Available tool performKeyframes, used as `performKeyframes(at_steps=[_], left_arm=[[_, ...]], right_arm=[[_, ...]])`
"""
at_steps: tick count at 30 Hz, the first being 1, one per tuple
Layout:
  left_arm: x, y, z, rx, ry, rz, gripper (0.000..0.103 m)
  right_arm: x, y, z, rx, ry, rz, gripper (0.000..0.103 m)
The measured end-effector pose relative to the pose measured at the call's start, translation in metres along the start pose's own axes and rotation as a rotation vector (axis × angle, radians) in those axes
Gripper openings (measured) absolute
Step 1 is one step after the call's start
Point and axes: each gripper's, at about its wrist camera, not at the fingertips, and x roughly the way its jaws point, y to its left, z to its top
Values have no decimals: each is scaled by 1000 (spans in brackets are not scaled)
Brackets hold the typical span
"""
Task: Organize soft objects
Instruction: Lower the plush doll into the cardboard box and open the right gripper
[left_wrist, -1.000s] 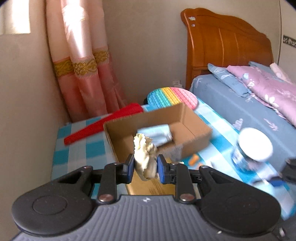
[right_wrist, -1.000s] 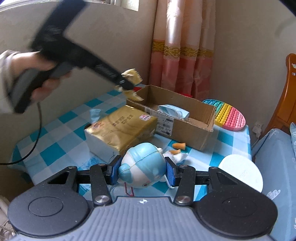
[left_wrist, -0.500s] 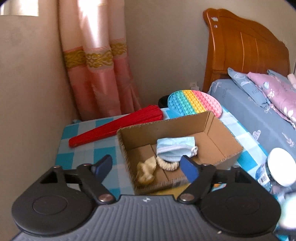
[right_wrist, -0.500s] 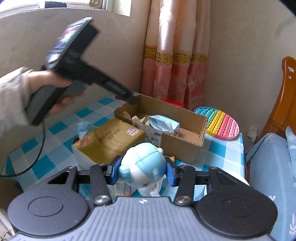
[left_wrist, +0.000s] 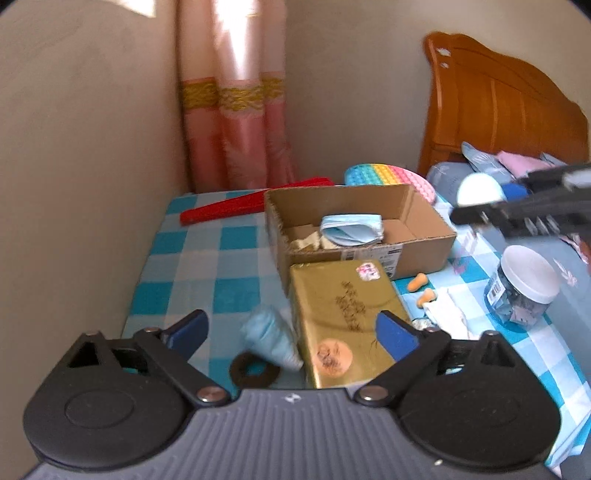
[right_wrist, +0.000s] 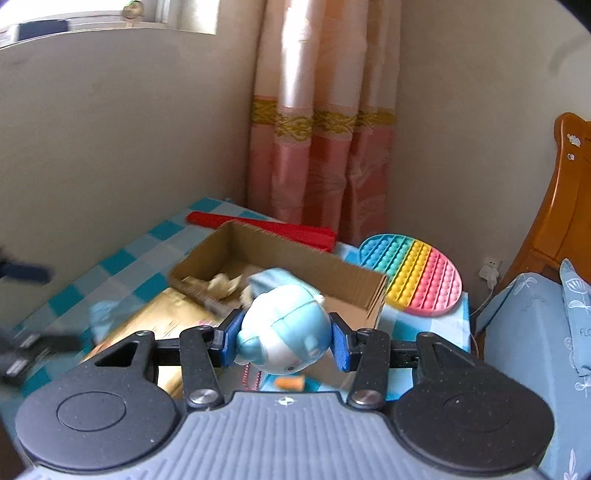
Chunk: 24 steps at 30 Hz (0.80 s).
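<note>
Two blue-padded jaws of the left gripper (left_wrist: 291, 332) stand spread wide in the left wrist view, having just been opening, and nothing is clamped between them; past them, on the blue-and-white checked tablecloth (left_wrist: 207, 266), lie a crumpled pale blue cloth (left_wrist: 271, 338) and a flat black ring (left_wrist: 255, 370) low between the jaws, with a gold foil-wrapped rectangular box (left_wrist: 343, 317) just ahead of the right-hand jaw. Beyond the gold box sits an open brown cardboard box (left_wrist: 424, 236) holding a light blue face mask (left_wrist: 351, 229) and a cream crumpled soft piece (left_wrist: 308, 242). A folded red fan (left_wrist: 236, 208) lies far ahead to the left, a rainbow silicone pop-bubble mat (left_wrist: 391, 177) behind the carton, and small orange foam earplugs (left_wrist: 421, 290) and a clear jar with a white lid (left_wrist: 524, 291) off to the right, where the blurred right gripper (left_wrist: 517, 214) crosses. One round blue-and-white plush toy (right_wrist: 284, 328) is clenched between the pads of the right gripper (right_wrist: 284, 339) in the right wrist view, raised just in front of the cardboard box (right_wrist: 332, 273), whose cream piece (right_wrist: 221, 282) shows ahead to the left; the rainbow mat (right_wrist: 413, 277) lies ahead to the right and the red fan (right_wrist: 258, 230) behind the carton
</note>
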Motion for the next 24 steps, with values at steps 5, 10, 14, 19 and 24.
performKeyframes(at_steps=[5, 10, 14, 19, 24], left_arm=[[-4, 3, -11, 6, 2, 38, 100], [-4, 10, -18, -15, 8, 54, 100], [-5, 13, -22, -19, 14, 56, 100], [-8, 12, -24, -14, 12, 50, 100], [-10, 12, -27, -16, 17, 49, 100]], right_arm=[[34, -12, 25, 31, 41, -24, 54], [55, -18, 37, 41, 36, -64, 71], [52, -17, 36, 52, 9, -87, 95], [36, -9, 29, 63, 4, -64, 100], [15, 2, 14, 67, -9, -26, 103]])
